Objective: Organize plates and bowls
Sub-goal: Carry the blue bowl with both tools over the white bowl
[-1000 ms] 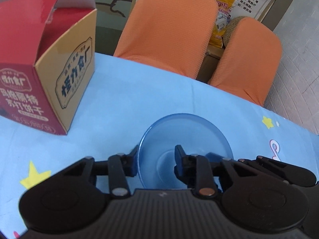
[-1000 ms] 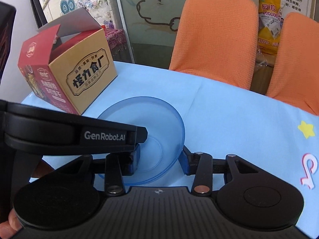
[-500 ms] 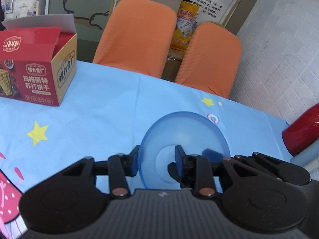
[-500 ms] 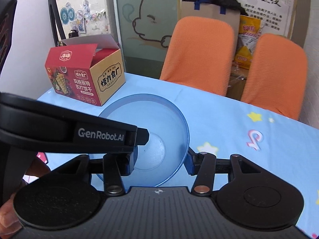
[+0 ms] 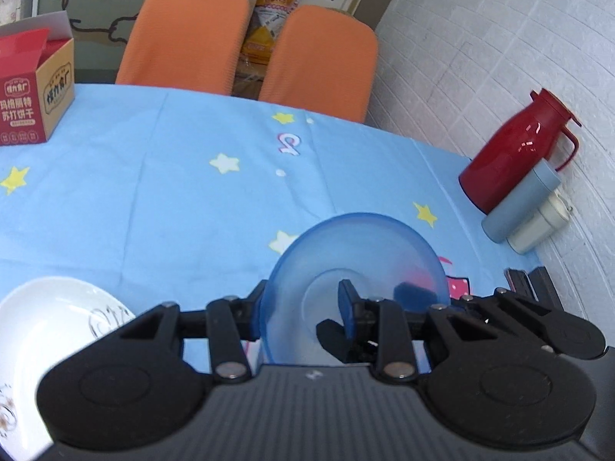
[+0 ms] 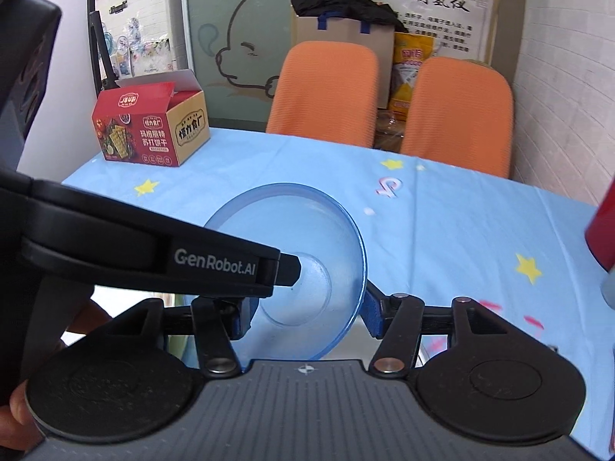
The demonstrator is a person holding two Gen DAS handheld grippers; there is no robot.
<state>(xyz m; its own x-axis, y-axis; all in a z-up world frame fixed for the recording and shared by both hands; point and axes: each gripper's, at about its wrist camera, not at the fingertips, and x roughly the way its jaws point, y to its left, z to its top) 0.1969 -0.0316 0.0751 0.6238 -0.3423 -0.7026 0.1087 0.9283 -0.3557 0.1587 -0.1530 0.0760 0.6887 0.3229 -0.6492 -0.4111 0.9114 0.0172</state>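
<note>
A translucent blue bowl [image 5: 369,253] is held above the blue tablecloth. My left gripper [image 5: 301,307] is shut on its left rim, one finger outside and one inside. In the right wrist view the same blue bowl [image 6: 307,238] sits between the jaws of my right gripper [image 6: 307,315], which is shut on the bowl's near edge, with the right pad against the outer rim. The left gripper's body [image 6: 153,253] crosses in front on the left. A white patterned plate [image 5: 46,326] lies on the table at lower left of the left wrist view.
A red and tan cracker box [image 6: 150,126] stands at the table's far left corner. Two orange chairs [image 6: 326,88] are behind the far edge. A red thermos [image 5: 519,153] and a grey-blue and a cream container [image 5: 526,207] stand by the white wall at right.
Both grippers have carried the blue bowl back and to the right, away from the cracker box. The thermos and the white plate have come into the left wrist view.
</note>
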